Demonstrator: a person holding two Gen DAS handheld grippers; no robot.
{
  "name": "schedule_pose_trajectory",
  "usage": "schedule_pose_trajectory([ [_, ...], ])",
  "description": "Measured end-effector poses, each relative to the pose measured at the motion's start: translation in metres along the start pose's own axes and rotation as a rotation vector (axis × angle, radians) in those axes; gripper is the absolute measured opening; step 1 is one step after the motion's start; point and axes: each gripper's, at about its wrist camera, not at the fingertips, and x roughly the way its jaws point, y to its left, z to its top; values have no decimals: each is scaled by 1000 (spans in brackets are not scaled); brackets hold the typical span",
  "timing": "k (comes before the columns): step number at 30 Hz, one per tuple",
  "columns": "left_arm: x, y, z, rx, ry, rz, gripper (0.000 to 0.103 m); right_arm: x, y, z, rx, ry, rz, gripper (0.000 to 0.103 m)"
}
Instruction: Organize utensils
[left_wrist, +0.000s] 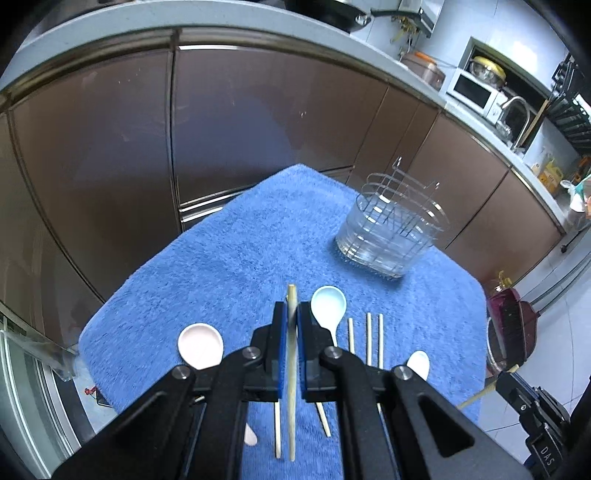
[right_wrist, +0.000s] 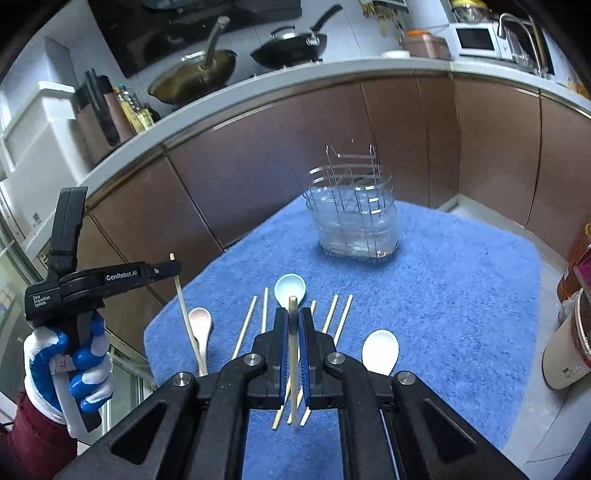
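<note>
Both grippers clamped: left gripper (left_wrist: 291, 314) on one pale wooden chopstick (left_wrist: 292, 369), right gripper (right_wrist: 292, 317) on another (right_wrist: 293, 365). Loose chopsticks, pale-blue plastic spoon (right_wrist: 290, 290) on blue towel (right_wrist: 461, 295); clear wire-framed utensil holder (right_wrist: 354, 218) beyond, path unobstructed.

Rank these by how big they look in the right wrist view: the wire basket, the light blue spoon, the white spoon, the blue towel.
1. blue towel
2. wire basket
3. white spoon and light blue spoon: they look nearly alike; the white spoon lies nearer the camera and the right gripper partly hides both, so I do not rank them.
</note>
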Motion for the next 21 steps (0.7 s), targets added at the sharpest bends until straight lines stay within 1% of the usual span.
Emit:
schedule_pose_trajectory([
  [6,-30,2,-4,-7,-53,-10,5,-26,10,-1,-14,-52,11,6],
  [12,-47,1,0,-13,-106,-28,5,-41,15,1,-33,-88,14,6],
  [17,-58,-7,9,-12,-159,-51,5,-50,18,9,-53,-118,19,6],
  [21,-65,-15,23,-10,-202,-77,5,-57,19,25,-66,-151,32,6],
])
